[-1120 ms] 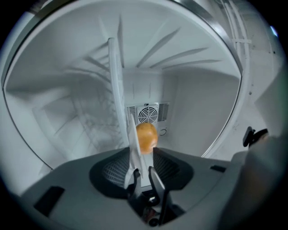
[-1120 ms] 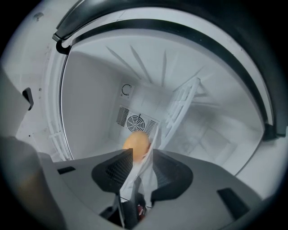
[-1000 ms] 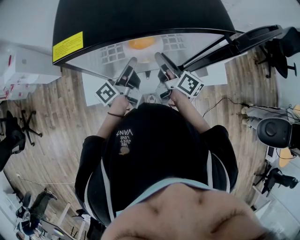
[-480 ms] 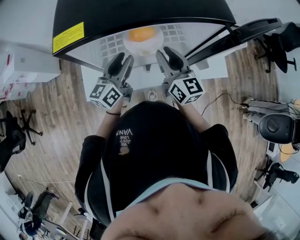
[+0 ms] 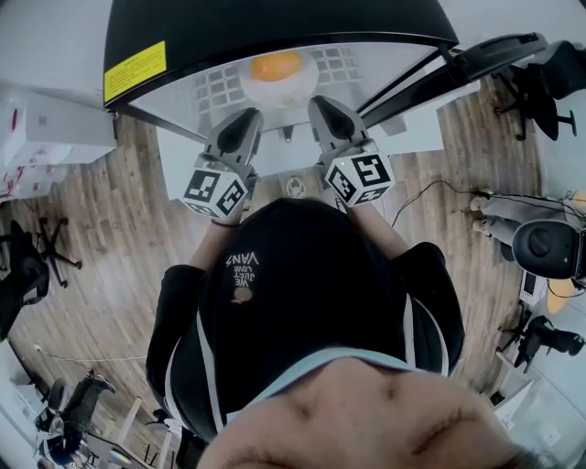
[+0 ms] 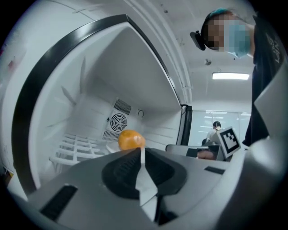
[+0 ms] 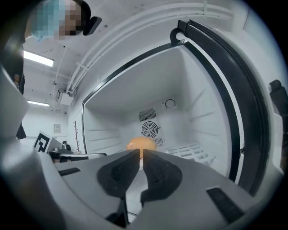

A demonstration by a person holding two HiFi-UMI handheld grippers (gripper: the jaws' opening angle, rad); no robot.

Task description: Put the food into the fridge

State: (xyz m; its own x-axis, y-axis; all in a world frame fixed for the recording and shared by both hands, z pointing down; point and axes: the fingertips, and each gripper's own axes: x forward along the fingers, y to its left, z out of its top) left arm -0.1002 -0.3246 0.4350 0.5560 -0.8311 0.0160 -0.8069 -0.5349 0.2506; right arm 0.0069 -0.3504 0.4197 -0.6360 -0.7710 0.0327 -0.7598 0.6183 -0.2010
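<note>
An orange round food (image 5: 276,66) sits on a white plate (image 5: 302,89) inside the open black fridge (image 5: 275,23). It also shows in the left gripper view as the orange food (image 6: 131,139) and in the right gripper view as the orange food (image 7: 141,143), deep in the white compartment in front of a round fan grille. My left gripper (image 5: 244,119) and right gripper (image 5: 326,103) hover side by side in front of the opening, short of the plate. Both have just been closing. The left gripper (image 6: 140,151) and right gripper (image 7: 140,152) are shut with nothing between the jaws.
The fridge door (image 5: 499,57) stands swung open to the right. A white wire shelf (image 6: 78,148) lies on the compartment's floor beside the plate. Office chairs (image 5: 540,247) and a cable (image 5: 430,197) are on the wooden floor; white boxes (image 5: 50,137) stand at the left.
Both grippers have rolled about their own axes, so their marker cubes show other faces. Their jaws, spread wide half a second ago, are now together. The food has not moved.
</note>
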